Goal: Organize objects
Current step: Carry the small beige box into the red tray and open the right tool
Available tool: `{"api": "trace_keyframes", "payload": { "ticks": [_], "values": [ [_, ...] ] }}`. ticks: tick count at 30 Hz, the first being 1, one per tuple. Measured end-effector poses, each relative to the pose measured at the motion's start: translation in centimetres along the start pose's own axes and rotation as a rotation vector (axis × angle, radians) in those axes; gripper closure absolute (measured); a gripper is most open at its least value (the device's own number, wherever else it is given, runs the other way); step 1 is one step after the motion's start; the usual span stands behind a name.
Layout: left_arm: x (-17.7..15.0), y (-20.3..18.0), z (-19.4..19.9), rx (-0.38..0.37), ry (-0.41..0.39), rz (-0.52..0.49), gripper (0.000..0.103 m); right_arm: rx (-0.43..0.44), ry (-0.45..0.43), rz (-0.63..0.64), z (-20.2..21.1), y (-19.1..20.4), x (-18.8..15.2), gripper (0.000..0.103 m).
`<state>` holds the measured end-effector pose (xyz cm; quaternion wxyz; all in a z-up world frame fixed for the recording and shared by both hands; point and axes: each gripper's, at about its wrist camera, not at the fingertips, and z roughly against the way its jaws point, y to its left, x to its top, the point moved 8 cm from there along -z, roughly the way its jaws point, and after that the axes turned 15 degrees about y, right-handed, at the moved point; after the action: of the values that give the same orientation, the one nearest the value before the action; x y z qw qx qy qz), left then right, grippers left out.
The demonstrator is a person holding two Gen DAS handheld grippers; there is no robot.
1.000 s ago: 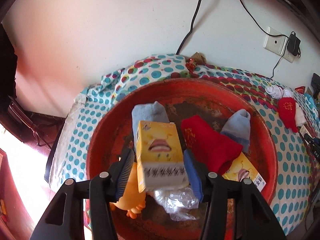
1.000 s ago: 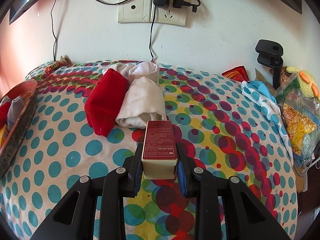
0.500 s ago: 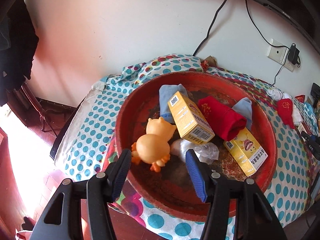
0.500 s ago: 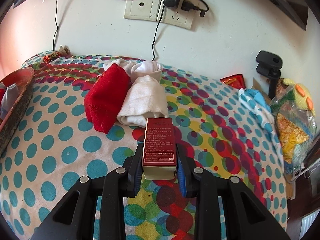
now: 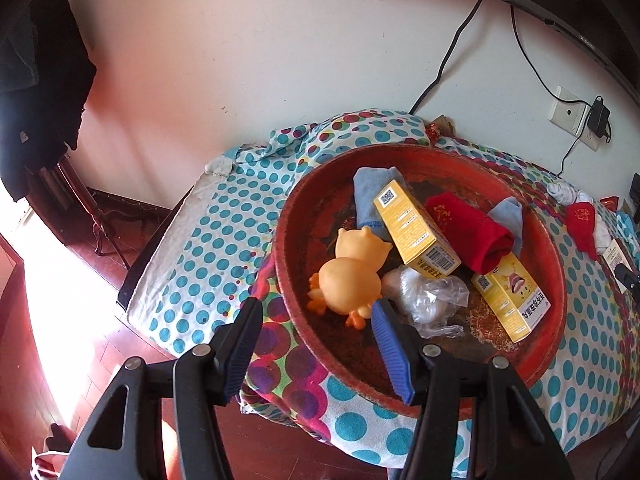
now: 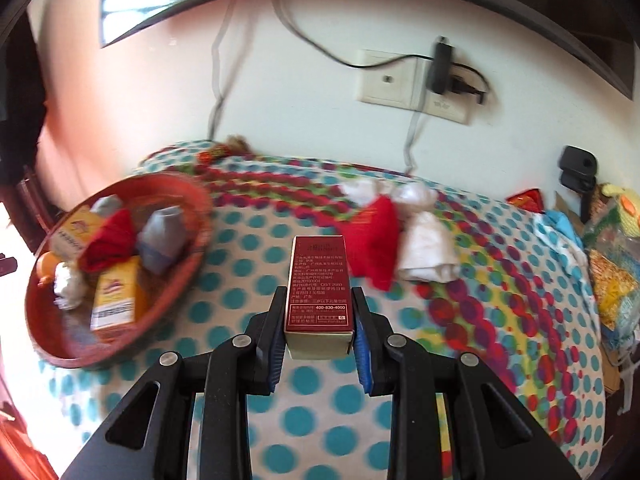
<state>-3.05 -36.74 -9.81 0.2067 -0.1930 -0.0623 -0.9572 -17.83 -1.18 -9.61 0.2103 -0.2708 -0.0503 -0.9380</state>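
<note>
A second ago my left fingers were clamped on a yellow box above the basin; now that yellow box (image 5: 414, 233) lies inside the red basin (image 5: 298, 336), and my left gripper (image 5: 316, 320) sits pulled back at the bottom of the left wrist view, its fingers spread wide with nothing between them. In this view the basin fills the centre and right, resting on the polka-dot cloth (image 5: 208, 240) that covers the bench. Inside it, the orange duck toy (image 5: 350, 276) lies at lower left, just above my fingers, touching the yellow box, which leans over a blue sock (image 5: 368, 192) at the top. A crumpled clear bag (image 5: 428, 300) sits at the lower middle, a red sock (image 5: 472, 232) to the right of the box, and a second yellow box (image 5: 510, 300) at lower right. In the right wrist view, which is somewhat blurred, my right gripper (image 6: 318, 320) is closed on a dark red box (image 6: 318, 284), held upright at the centre of the frame above the cloth. The basin (image 6: 176, 288) is at the left edge, well apart from the box. A red sock (image 6: 372, 244) and a white sock (image 6: 428, 252) lie side by side on the cloth, just right of the box's top, with a wall socket (image 6: 412, 88) on the wall in the upper right.
</note>
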Motion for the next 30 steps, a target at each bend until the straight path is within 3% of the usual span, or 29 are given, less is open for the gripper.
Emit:
{"api": "trace_keyframes", "payload": {
  "ticks": [7,15,30],
  "values": [
    [-0.1,1.5,0.2,0.009,0.006,0.020,0.045,0.126,0.038,0.118,-0.1,8.9,-0.5,0.076],
    [-0.2,1.8,0.1,0.007,0.019,0.025,0.045,0.189,0.057,0.241,-0.8,17.0,-0.6,0.076],
    [-0.3,2.2,0.2,0.006,0.022,0.037,0.045,0.176,0.114,0.329,-3.4,23.1,-0.9,0.076]
  ]
}}
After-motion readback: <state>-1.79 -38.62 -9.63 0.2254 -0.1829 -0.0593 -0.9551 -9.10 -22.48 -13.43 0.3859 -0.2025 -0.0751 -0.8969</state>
